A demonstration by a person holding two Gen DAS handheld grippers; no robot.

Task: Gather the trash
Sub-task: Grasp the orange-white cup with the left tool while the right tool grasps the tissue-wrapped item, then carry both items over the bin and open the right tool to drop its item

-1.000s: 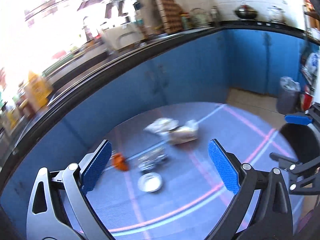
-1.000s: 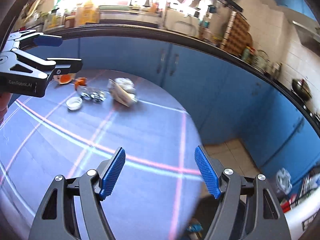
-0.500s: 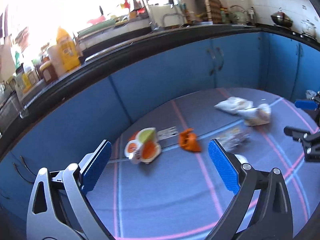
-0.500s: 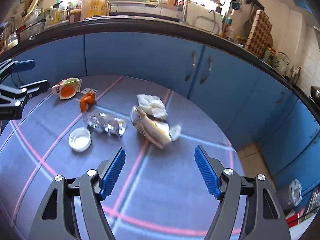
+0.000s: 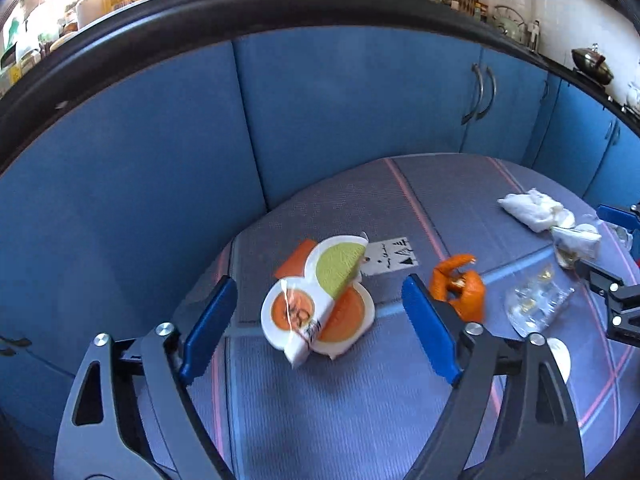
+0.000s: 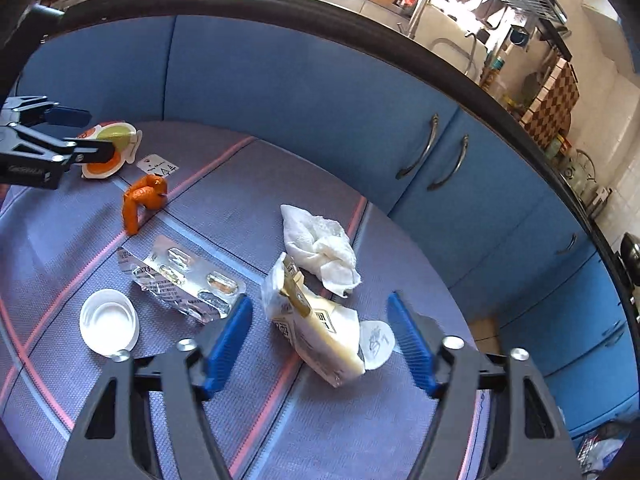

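Blue matting point(image 5: 360, 420) carries a crumpled orange-green carton point(image 5: 320, 308), seemingly untouched between spread, closing jaws.

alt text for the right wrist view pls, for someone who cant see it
The right gripper hangs open over a torn cream food packet on a blue-grey mat, its jaws just narrowed. Nearby lie a crumpled white tissue, blister pack, white cap and orange peel; blue cabinets behind.

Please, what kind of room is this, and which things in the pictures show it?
Most likely a home kitchen. Blue cupboard doors run under a dark counter, a tap stands on the counter, and a pot sits further along it.
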